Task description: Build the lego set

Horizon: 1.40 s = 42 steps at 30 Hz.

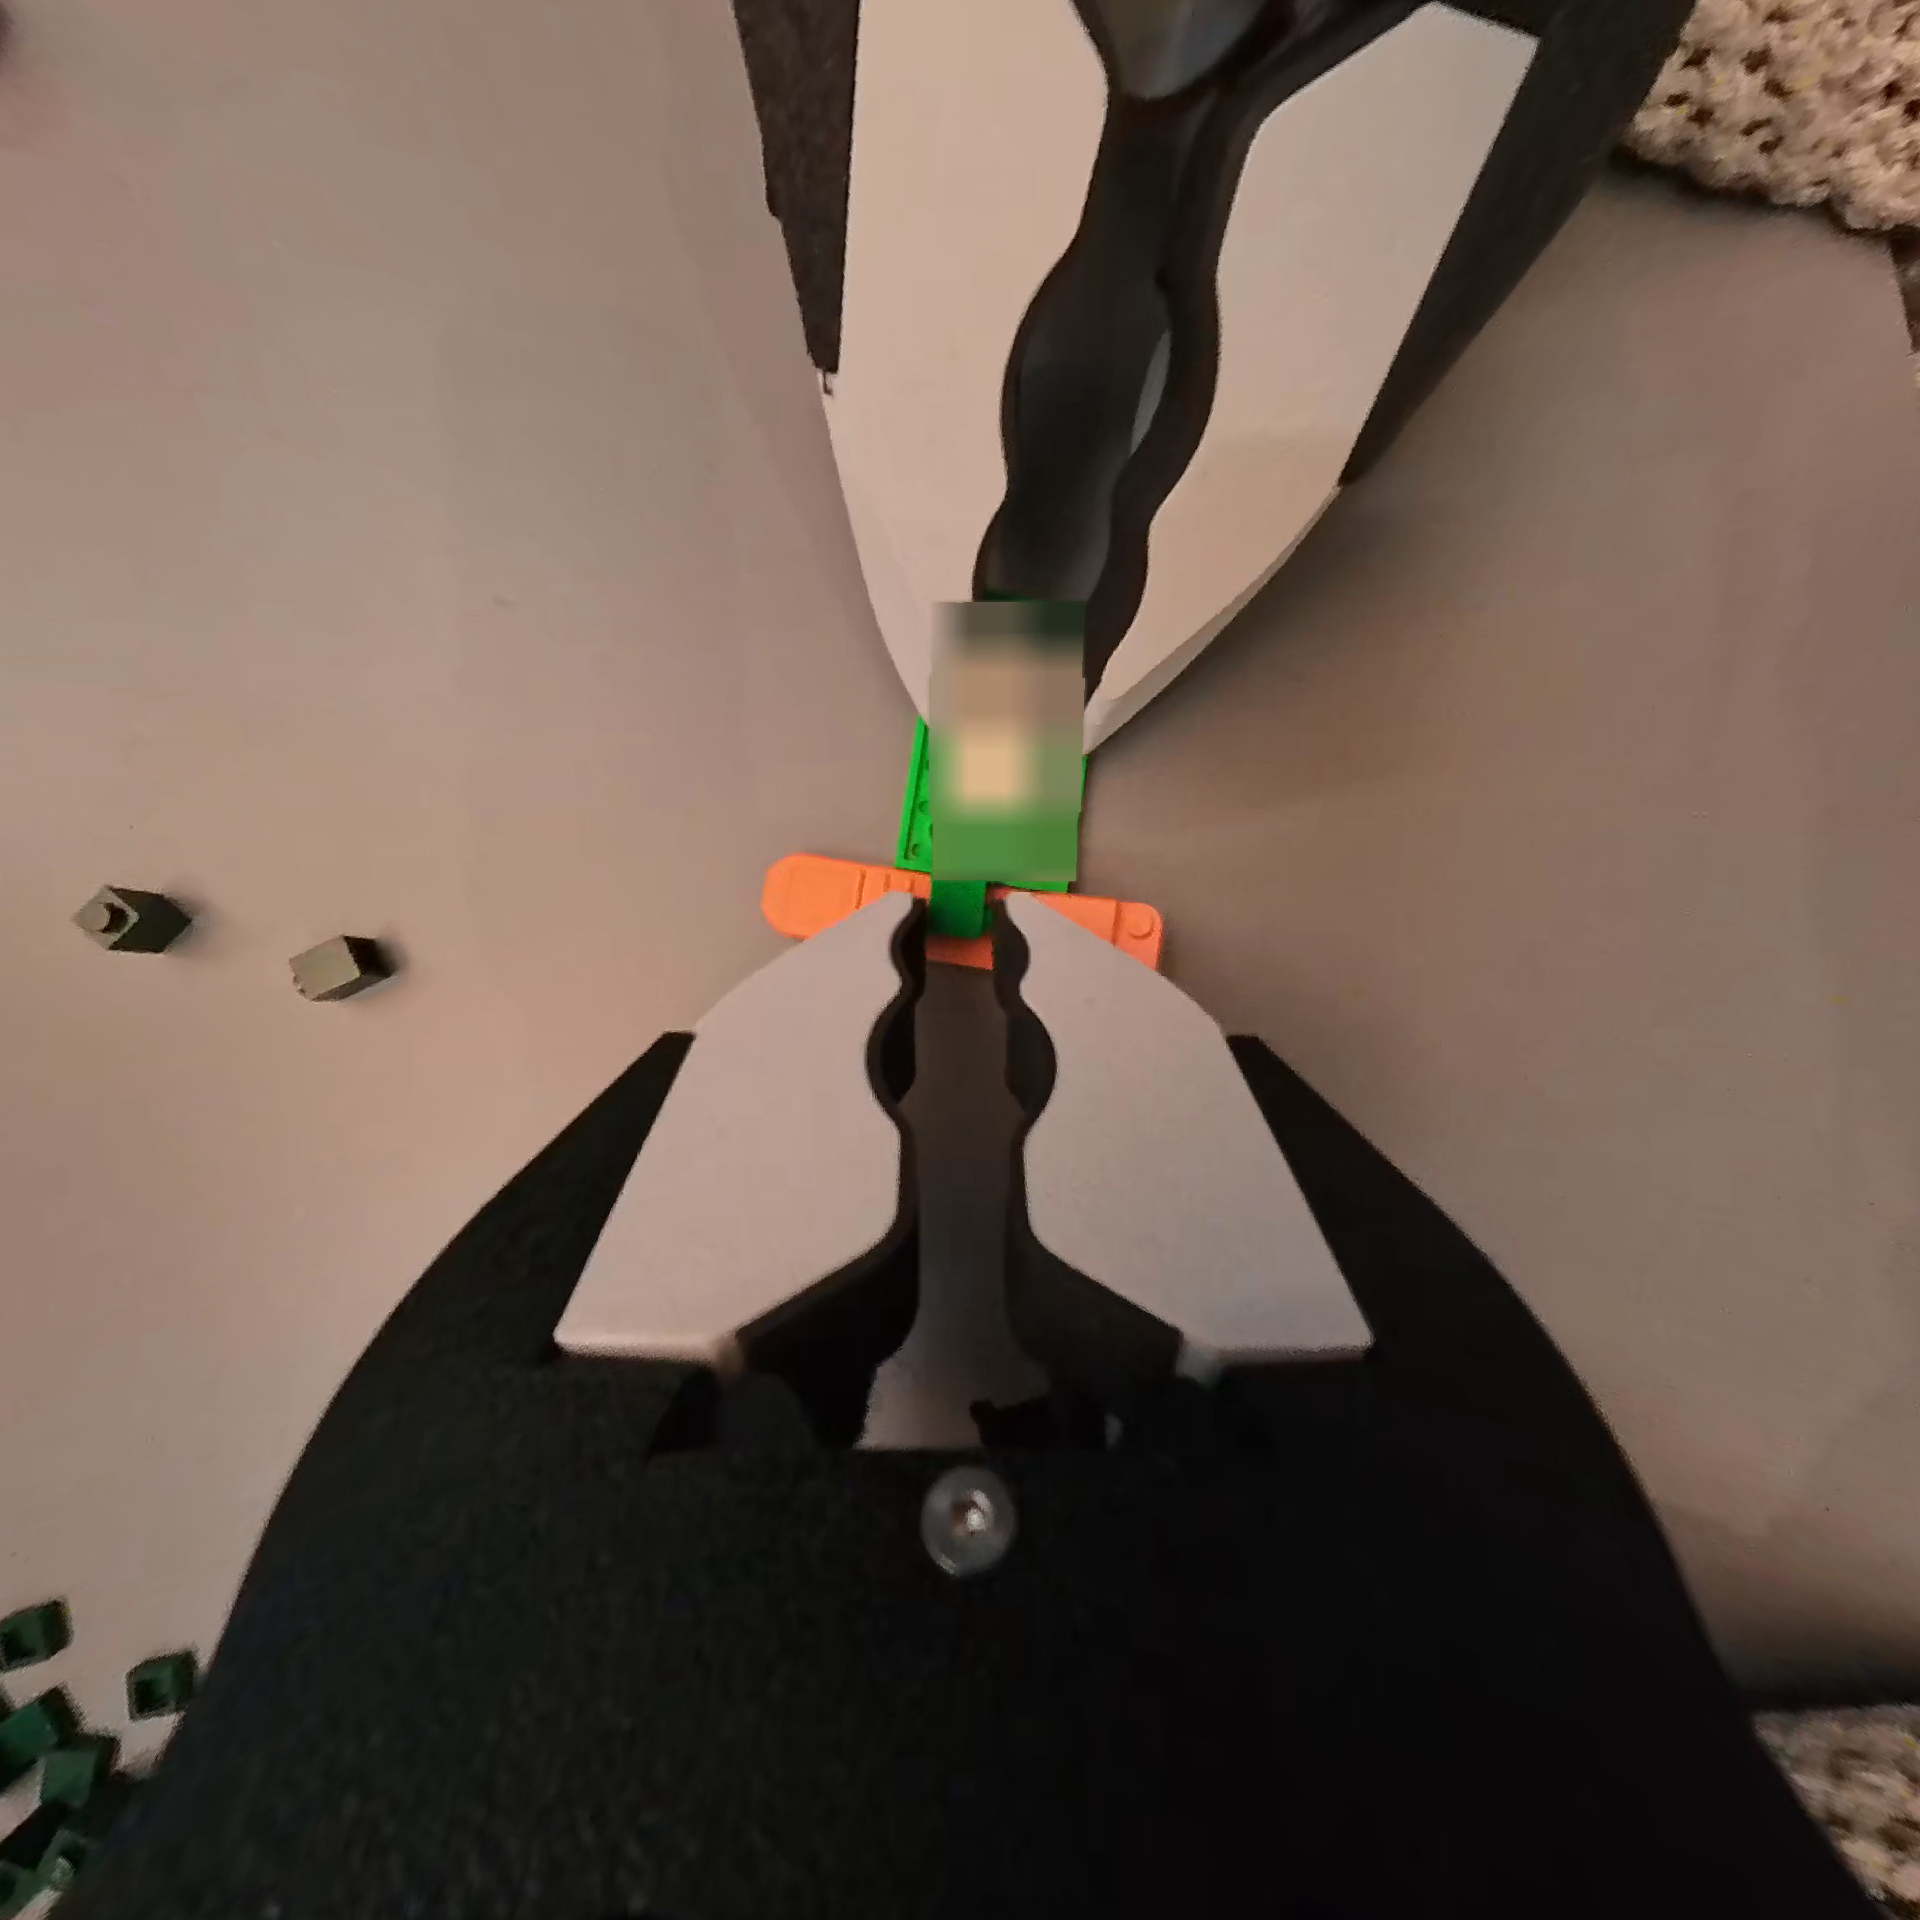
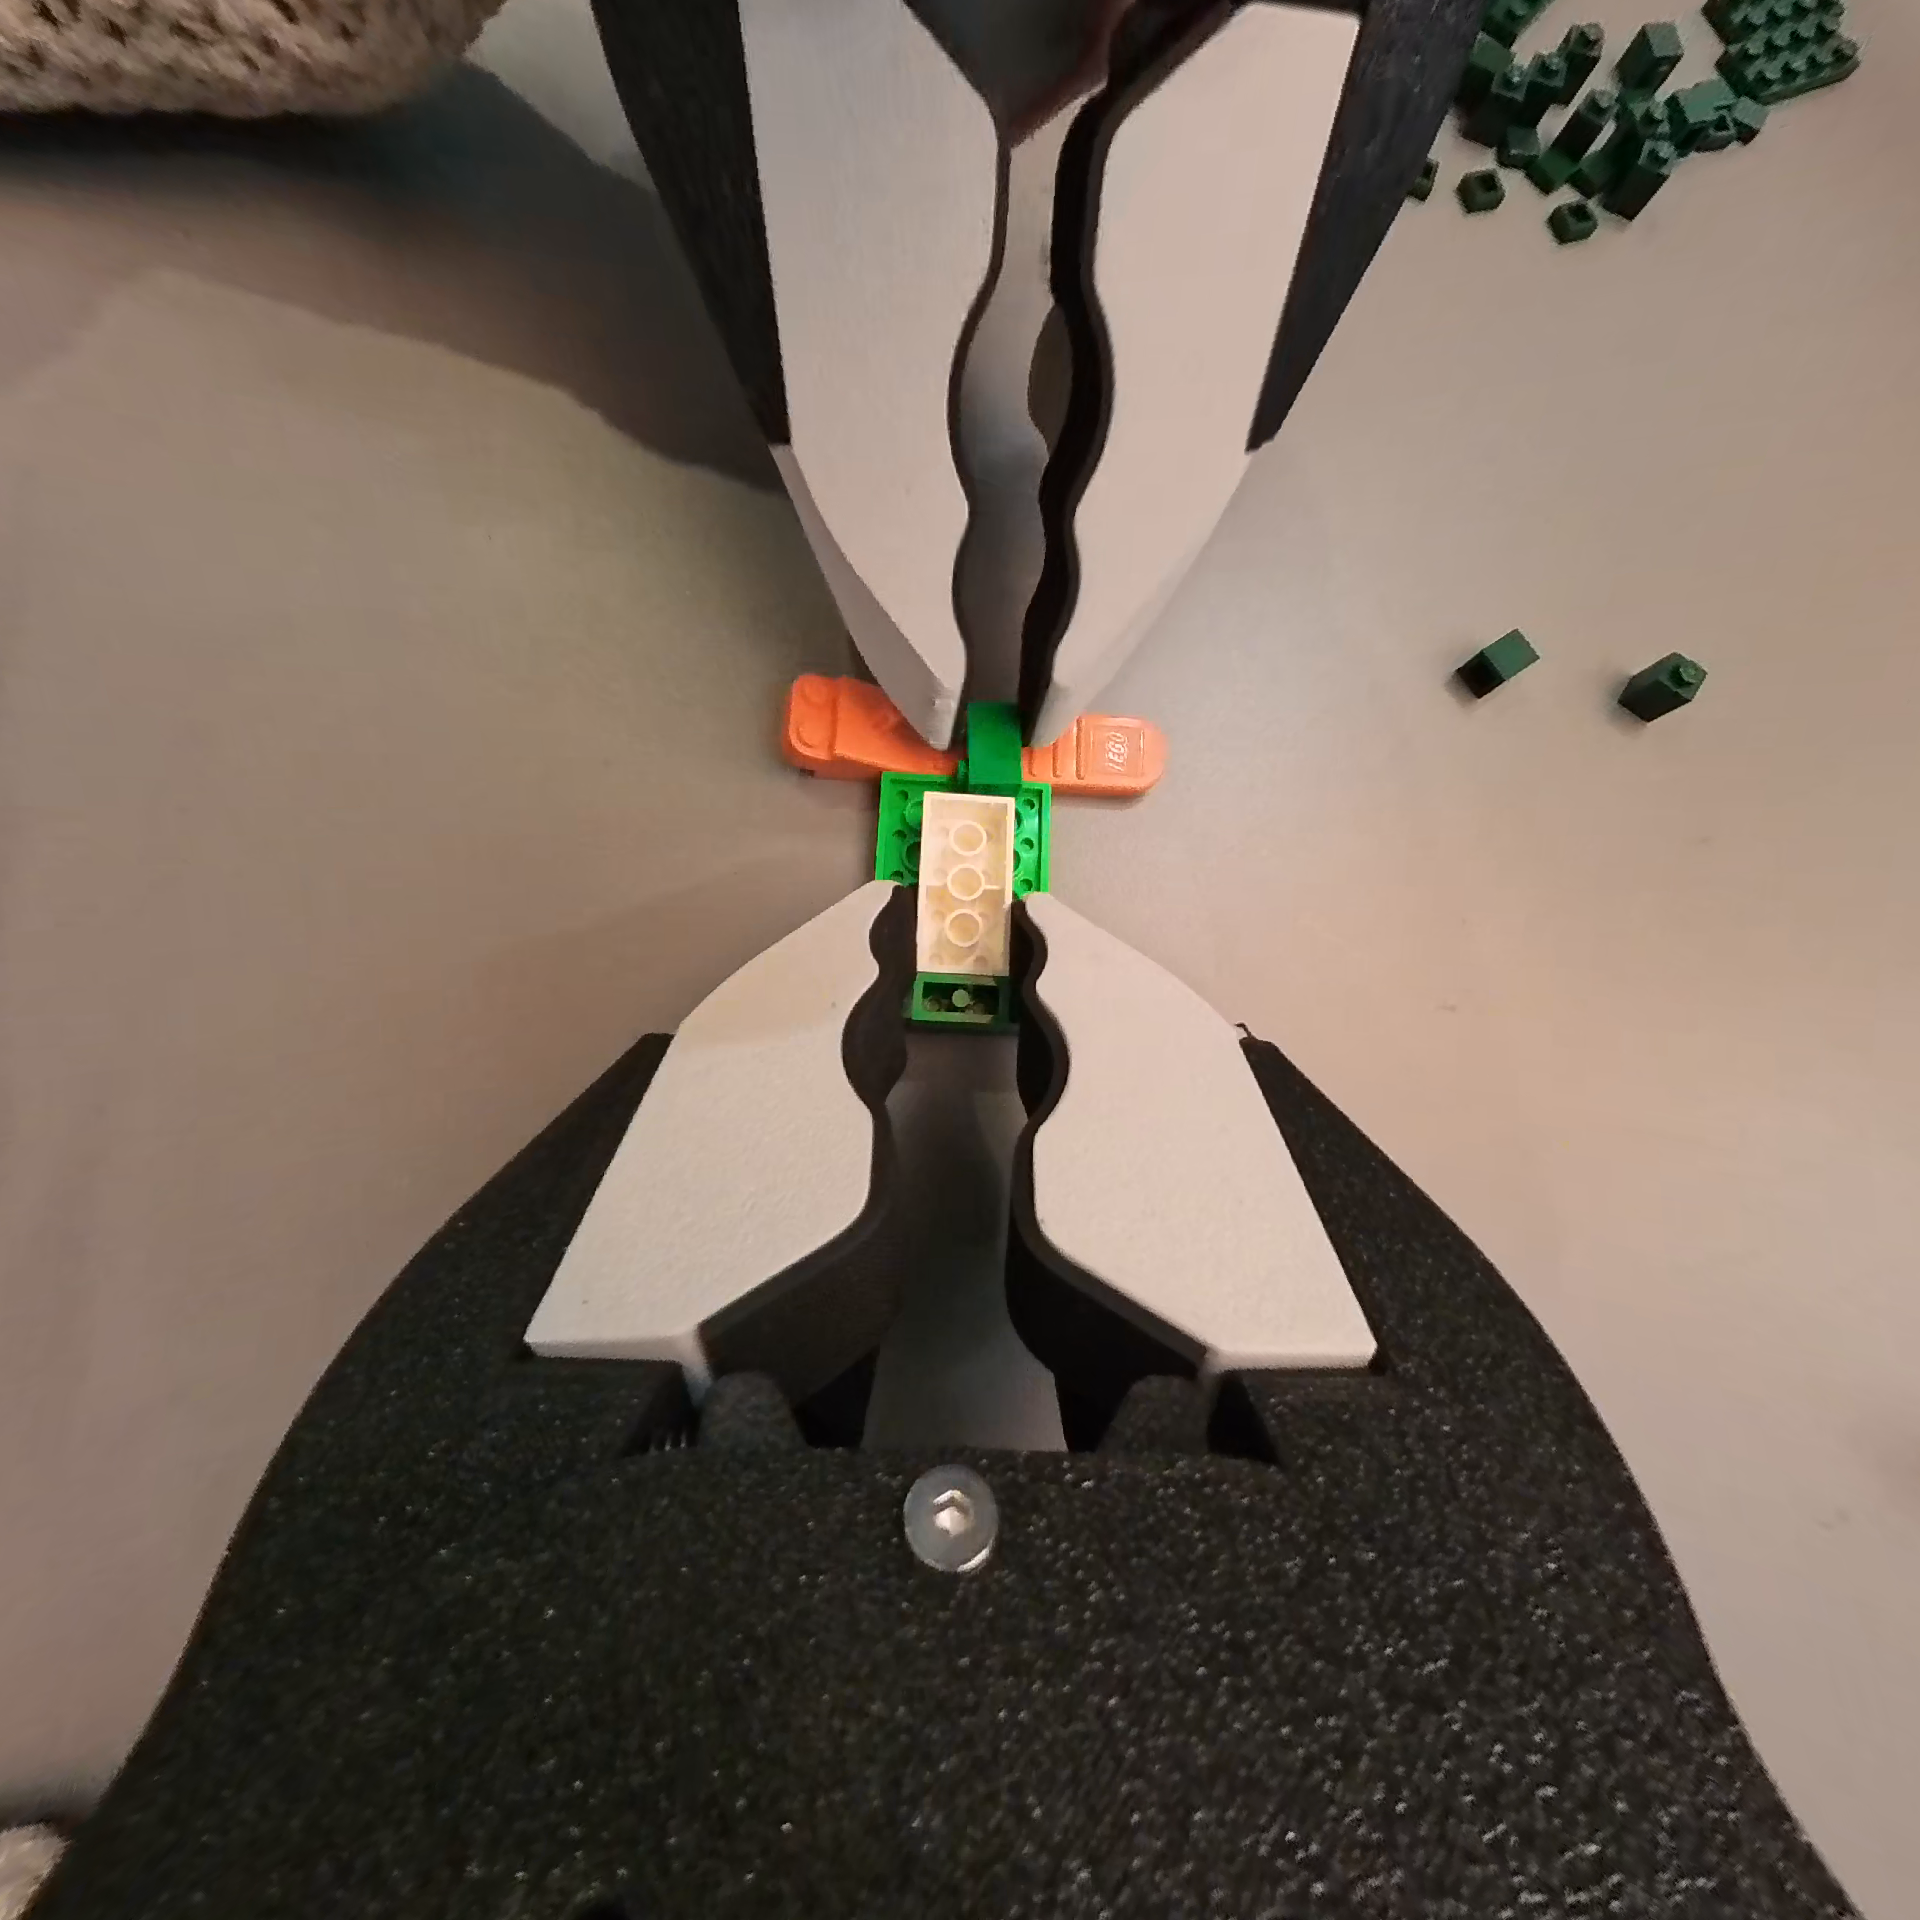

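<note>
A small build of a white brick on bright green plates hangs between both grippers over the grey table. My right gripper is shut on the white brick's sides. My left gripper is shut on a narrow green piece at the build's far end, and it also shows in the right wrist view. An orange brick separator lies crosswise right behind that piece; I cannot tell whether it touches. The right gripper's fingers reach down from the top of the left wrist view, where a blurred patch covers the build.
Two loose dark green bricks lie on the table, also in the left wrist view. A pile of dark green bricks lies farther off. A knitted cream cloth borders the table edge. My two grippers' fingertips are within a few centimetres of each other.
</note>
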Each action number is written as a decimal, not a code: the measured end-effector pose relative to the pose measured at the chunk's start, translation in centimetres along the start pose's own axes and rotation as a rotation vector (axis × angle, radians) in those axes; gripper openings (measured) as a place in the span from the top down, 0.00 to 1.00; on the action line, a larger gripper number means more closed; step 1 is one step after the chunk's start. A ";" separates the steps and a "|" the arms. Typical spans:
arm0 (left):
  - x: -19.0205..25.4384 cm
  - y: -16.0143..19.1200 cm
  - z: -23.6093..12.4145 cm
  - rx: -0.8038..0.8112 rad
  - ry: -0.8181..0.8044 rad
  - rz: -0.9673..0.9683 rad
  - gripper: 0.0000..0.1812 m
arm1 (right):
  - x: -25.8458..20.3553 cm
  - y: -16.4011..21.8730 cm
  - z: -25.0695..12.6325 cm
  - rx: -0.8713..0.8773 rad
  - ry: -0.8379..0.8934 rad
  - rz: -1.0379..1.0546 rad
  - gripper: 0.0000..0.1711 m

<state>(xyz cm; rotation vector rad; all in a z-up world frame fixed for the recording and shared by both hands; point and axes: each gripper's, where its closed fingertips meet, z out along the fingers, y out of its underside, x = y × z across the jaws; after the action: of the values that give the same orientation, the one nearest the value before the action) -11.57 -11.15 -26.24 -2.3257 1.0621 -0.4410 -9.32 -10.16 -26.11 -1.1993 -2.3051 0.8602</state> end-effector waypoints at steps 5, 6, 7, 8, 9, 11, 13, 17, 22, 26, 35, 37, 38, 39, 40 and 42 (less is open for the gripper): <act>0.1 0.1 0.0 -0.001 0.000 0.023 0.94 | 0.0 0.0 0.0 0.001 0.005 -0.009 0.90; 0.1 0.1 -0.1 0.001 -0.007 0.029 0.94 | 0.0 0.0 0.0 0.002 0.008 -0.012 0.90; 0.0 0.1 -0.2 0.008 -0.014 0.032 0.94 | 0.0 0.0 0.1 0.004 0.014 -0.018 0.90; 0.0 0.0 -0.4 0.019 -0.018 0.030 0.94 | 0.1 0.0 0.1 0.004 0.027 -0.026 0.90; 0.0 -0.1 -0.6 0.037 -0.023 0.029 0.94 | 0.2 0.0 0.1 0.004 0.036 -0.032 0.88; 0.1 -0.6 -1.3 0.103 -0.043 0.042 0.94 | 0.2 0.0 0.0 0.010 0.034 -0.032 0.84; 0.5 -1.5 -2.1 0.191 -0.070 0.084 0.94 | 0.1 -0.4 -0.3 0.039 0.024 -0.023 0.83; 0.6 -2.6 -3.6 0.294 -0.229 0.229 0.94 | 0.2 -2.1 -1.5 0.171 -0.004 0.036 0.85; 0.7 -3.7 -4.3 0.253 -0.522 0.500 0.94 | -0.2 -5.0 -3.2 0.379 -0.109 0.169 0.89; 1.2 -4.2 -4.2 0.225 -0.618 0.596 0.94 | -0.6 -5.5 -3.3 0.409 -0.138 0.176 0.92; 1.5 -4.4 -4.1 0.213 -0.646 0.626 0.94 | -0.8 -5.4 -3.2 0.399 -0.144 0.177 0.94; 1.5 -4.5 -4.1 0.225 -0.647 0.614 0.94 | -0.7 -5.3 -3.3 0.395 -0.134 0.165 0.95; 1.4 -4.5 -4.1 0.237 -0.646 0.585 0.94 | -0.6 -5.4 -3.4 0.399 -0.119 0.159 0.95; 1.1 -4.6 -4.3 0.252 -0.652 0.543 0.94 | -0.4 -5.4 -3.4 0.404 -0.101 0.157 0.95; 0.6 -4.6 -4.5 0.265 -0.676 0.478 0.92 | 0.0 -5.5 -3.5 0.408 -0.071 0.155 0.95; -0.8 -4.6 -5.5 0.299 -0.754 0.323 0.83 | 0.8 -5.7 -3.6 0.416 0.012 0.139 0.95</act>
<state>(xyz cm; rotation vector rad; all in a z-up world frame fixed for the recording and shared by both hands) -12.07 -9.89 -19.11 -1.7621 0.8786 0.3617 -10.94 -10.77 -19.59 -1.1763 -1.9178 1.2992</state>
